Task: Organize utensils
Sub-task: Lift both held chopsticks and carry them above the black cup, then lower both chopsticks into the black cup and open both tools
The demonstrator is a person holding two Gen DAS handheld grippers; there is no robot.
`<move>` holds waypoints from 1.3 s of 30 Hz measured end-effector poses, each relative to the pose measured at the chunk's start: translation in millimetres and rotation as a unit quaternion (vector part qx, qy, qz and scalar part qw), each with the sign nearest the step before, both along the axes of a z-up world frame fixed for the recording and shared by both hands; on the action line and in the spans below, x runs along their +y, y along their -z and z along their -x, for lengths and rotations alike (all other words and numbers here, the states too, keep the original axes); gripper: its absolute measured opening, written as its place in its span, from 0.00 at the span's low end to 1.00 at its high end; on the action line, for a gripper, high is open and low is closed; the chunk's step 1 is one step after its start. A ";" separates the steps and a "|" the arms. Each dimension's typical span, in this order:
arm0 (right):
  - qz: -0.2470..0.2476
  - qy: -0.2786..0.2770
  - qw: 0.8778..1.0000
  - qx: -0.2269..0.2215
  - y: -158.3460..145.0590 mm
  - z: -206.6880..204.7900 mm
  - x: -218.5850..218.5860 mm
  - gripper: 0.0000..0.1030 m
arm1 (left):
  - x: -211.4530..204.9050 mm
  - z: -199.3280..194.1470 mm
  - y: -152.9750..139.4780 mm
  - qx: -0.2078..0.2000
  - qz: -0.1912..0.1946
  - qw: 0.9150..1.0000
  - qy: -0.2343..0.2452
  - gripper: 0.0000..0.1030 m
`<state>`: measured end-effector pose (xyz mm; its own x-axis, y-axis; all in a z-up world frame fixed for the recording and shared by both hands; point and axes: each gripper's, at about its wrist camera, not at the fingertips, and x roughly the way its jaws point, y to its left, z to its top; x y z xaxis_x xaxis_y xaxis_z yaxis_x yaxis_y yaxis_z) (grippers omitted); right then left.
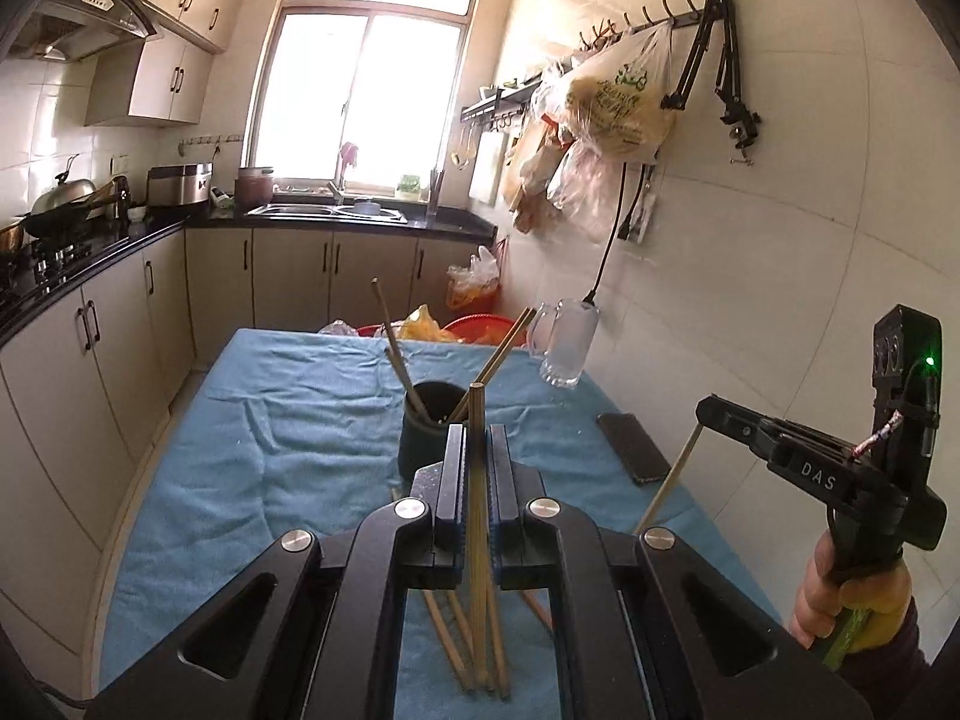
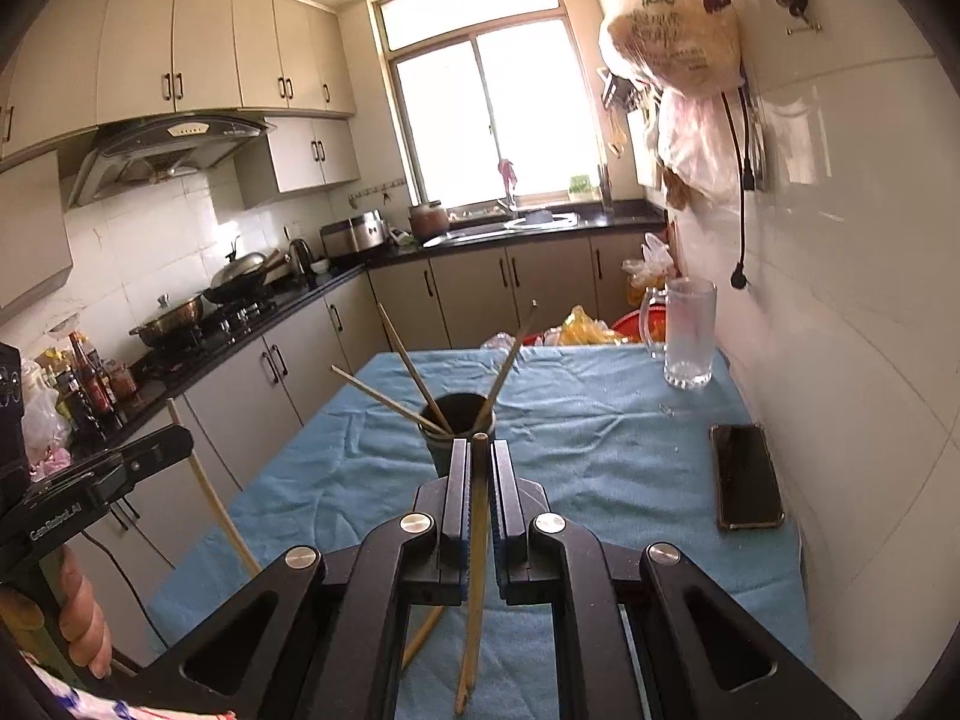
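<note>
Two black hand-held grippers, each with a long thin wooden chopstick pinched tight

Left gripper: fingers nearly shut, squeezed on one pale wooden chopstick that stands almost straight up between them. More loose chopsticks lying on the blue towel over the tabletop, right below this gripper

Right gripper: fingers also pressed together, clamped on another wooden chopstick, tip poking up above the fingers, the long end hanging down toward the blue towel

Dark round cup standing in the middle of the tabletop, just past both grippers, with several chopsticks leaning out of it already. Probably the home for all the sticks, so held upright like this to slip in end first

Held up off the towel, likely to carry over the cup rim without bumping it

Off to the side near the wall: a clear glass mug and a black phone, both well apart from the cup, so out of the way

Job about halfway: some sticks in the cup, two in the fingers, some waiting on the towel
</note>
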<state>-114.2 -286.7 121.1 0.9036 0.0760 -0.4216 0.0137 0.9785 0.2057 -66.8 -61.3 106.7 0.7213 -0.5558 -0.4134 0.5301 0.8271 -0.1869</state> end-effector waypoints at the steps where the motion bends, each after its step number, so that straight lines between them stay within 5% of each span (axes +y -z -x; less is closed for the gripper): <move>1: 0.002 0.000 1.000 -0.003 -2.9 -1.6 -0.3 0.06 | -1.2 -2.9 -2.0 0.000 0.002 1.000 0.001 0.05; 18: 0.011 -0.011 0.999 -0.041 -61.6 -81.0 -8.8 0.06 | -47.8 -88.3 -76.9 -0.057 0.032 0.997 -0.039 0.05; 26: -0.004 -0.010 0.998 -0.060 -83.1 -142.2 -12.8 0.06 | -76.4 -146.9 -87.5 -0.072 0.024 0.994 -0.077 0.05; 31: -0.016 -0.001 0.998 -0.055 -73.1 -179.7 -15.5 0.06 | -93.9 -185.4 -76.3 -0.064 0.001 0.994 -0.090 0.05; 39: -0.023 -0.003 1.000 0.017 -16.8 -224.8 -18.7 0.06 | -97.2 -220.5 -42.8 -0.007 -0.007 0.996 -0.091 0.05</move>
